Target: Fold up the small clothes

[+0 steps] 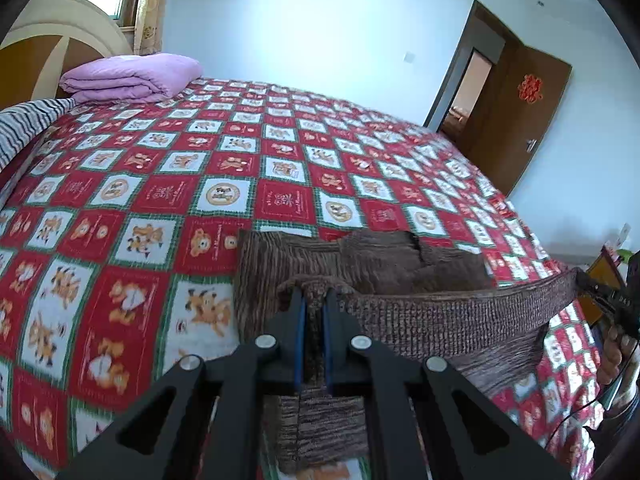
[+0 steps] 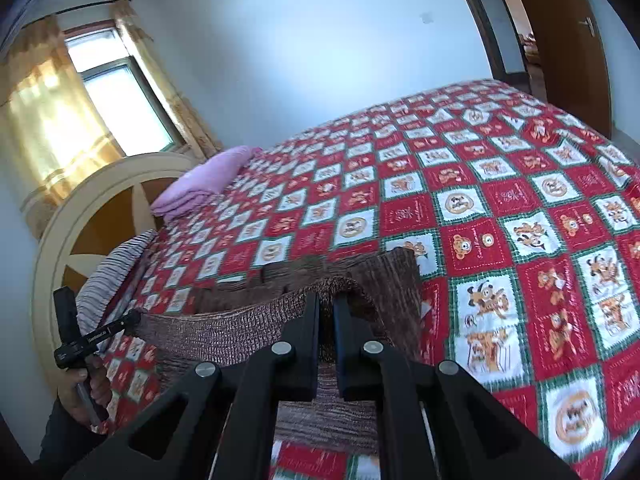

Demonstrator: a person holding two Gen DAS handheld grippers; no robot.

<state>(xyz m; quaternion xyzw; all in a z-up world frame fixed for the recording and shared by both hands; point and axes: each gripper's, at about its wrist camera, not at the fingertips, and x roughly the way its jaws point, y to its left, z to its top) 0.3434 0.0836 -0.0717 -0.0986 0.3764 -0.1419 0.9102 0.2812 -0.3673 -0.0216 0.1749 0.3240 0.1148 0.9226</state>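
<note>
Black left gripper (image 1: 314,300) — blue-lined fingers (image 1: 299,320), silver screws; right gripper (image 2: 327,304) black.

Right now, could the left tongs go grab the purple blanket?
Probably not yet. The left tongs are shut on the brown knitted garment, and the purple blanket lies far across the bed by the headboard. Nothing blocks the way, though.

Daylight fills the room, entering through the window (image 2: 120,92), where the panes and the curtain (image 2: 48,120) glare to near white and gold in the right wrist view. The wall (image 1: 320,28) is evenly bright with a bluish cast, and shadows on the bedspread (image 1: 168,152) are soft. Both fisheye views bend straight lines and go black at the corners, and the bedspread's far squares smear with motion blur, while the near gripper frames stay sharp.
</note>
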